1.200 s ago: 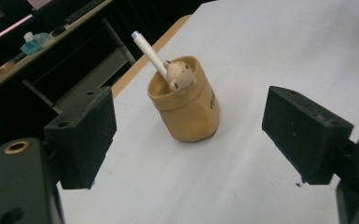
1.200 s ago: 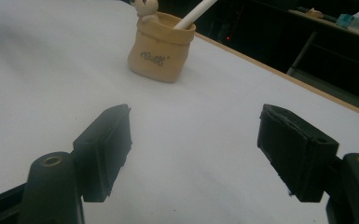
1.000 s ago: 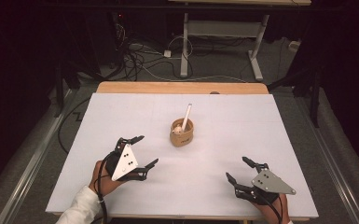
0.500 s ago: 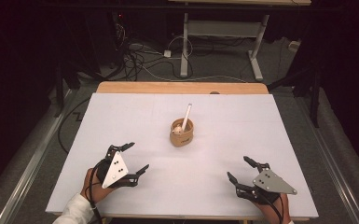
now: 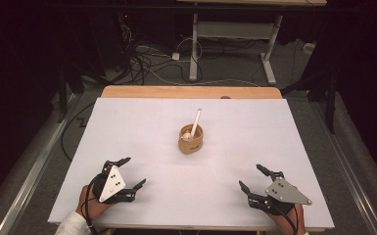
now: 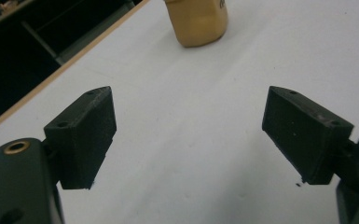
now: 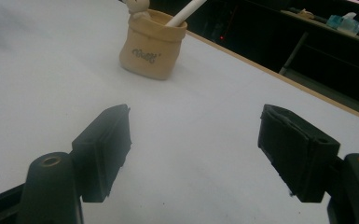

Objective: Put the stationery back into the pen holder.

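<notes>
A small tan sack-shaped pot (image 5: 191, 138) stands upright at the middle of the white table (image 5: 142, 122), with a white stick (image 5: 196, 121) leaning out of it. The right gripper view shows the pot (image 7: 153, 45) and the stick (image 7: 185, 12) ahead to the left; the pot's base (image 6: 197, 21) appears at the top of the left gripper view. My left gripper (image 5: 134, 172) rests near the front left edge, open and empty. Near the front right edge lies my right gripper (image 5: 252, 178), also open with nothing between its jaws. Both are well short of the pot.
A wooden strip (image 5: 191, 92) runs along the table's far edge. Beyond it are a desk frame (image 5: 232, 34) and tangled cables (image 5: 147, 61) on the dark floor. A rail (image 5: 34, 161) runs along the left side of the table.
My left gripper has drawn back toward the front left edge of the table. The right gripper and the pot have stayed where they were.
</notes>
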Motion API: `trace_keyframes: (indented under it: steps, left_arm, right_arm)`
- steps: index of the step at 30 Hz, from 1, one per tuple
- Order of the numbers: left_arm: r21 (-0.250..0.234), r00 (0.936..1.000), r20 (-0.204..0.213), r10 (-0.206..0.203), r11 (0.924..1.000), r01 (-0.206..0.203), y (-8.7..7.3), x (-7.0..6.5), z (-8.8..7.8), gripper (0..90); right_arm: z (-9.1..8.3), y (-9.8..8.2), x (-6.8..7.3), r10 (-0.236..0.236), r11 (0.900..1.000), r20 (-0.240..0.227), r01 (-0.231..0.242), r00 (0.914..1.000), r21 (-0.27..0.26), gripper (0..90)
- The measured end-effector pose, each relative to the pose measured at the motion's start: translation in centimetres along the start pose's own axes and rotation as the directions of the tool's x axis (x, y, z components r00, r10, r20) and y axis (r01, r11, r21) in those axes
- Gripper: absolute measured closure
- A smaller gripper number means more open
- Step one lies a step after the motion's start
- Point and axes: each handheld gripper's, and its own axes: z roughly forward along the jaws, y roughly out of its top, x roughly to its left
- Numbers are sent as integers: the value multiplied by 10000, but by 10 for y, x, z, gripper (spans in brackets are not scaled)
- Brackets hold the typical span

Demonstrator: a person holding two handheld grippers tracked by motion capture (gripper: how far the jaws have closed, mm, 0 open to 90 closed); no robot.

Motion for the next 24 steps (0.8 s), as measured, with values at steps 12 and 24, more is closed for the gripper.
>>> trace_keyframes:
  steps: [12,24]
  left_arm:
    - [402,9968,140,-786,9961,780,-20,-2,-10,168]
    - [174,9973,162,-716,9973,714,-15,0,-13,168]
  right_arm:
    - [-4,-1,1,0,10000,41,0,10000,51,251]
    - [-3,1,5,-27,9999,-8,27,10000,111,251]
